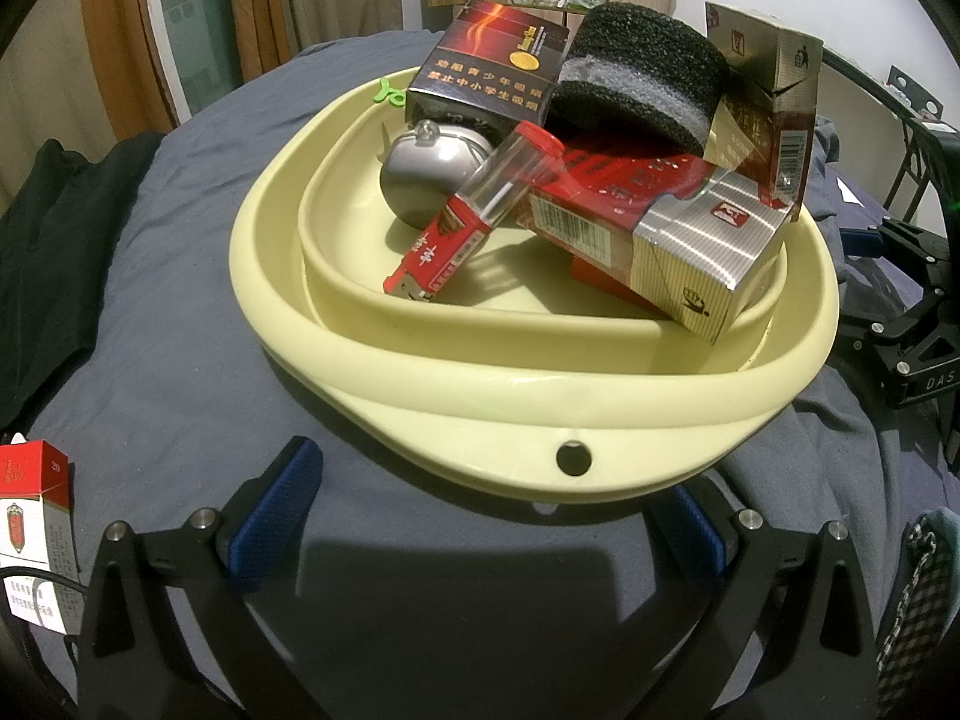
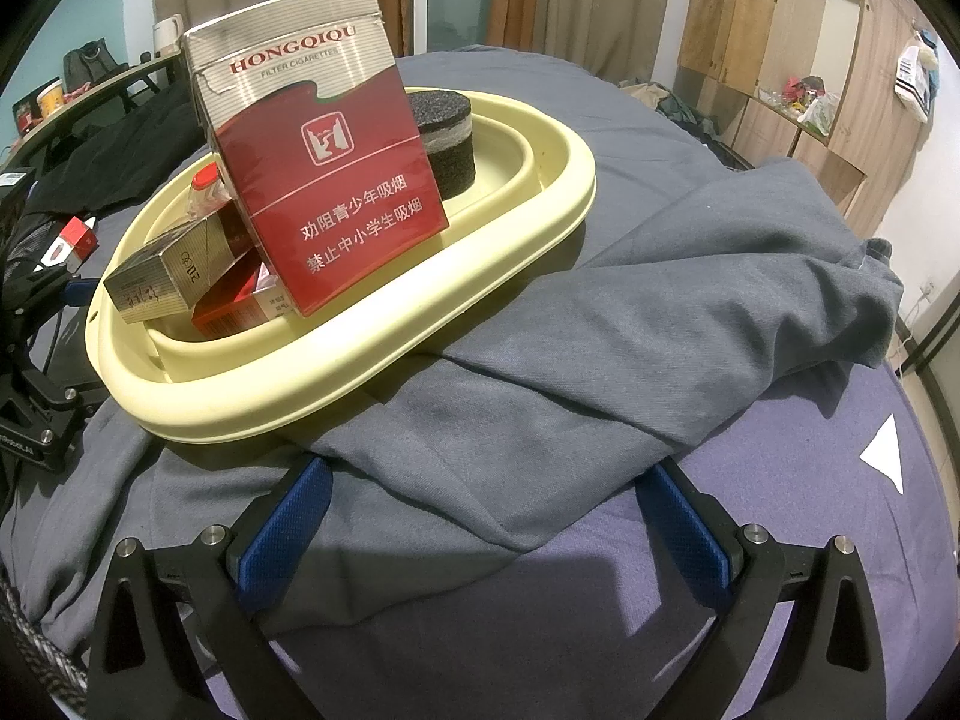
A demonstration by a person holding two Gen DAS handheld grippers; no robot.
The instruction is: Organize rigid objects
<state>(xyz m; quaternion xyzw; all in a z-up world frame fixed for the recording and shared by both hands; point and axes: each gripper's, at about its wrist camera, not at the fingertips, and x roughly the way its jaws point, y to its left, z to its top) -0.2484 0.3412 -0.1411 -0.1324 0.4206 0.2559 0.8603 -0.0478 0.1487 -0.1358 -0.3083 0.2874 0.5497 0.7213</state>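
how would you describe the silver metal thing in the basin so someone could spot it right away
Find the pale yellow basin on the grey cloth. At its far left, below the dark box, lies a rounded silver case. It is the only shiny, curved metal item among printed packs.

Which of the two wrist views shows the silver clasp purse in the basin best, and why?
The left wrist view. There the silver clasp purse lies in plain sight inside the yellow basin, clasp up, partly behind a red-capped tube. In the right wrist view it cannot be seen; the HONGQIQU pack and other boxes block that side.
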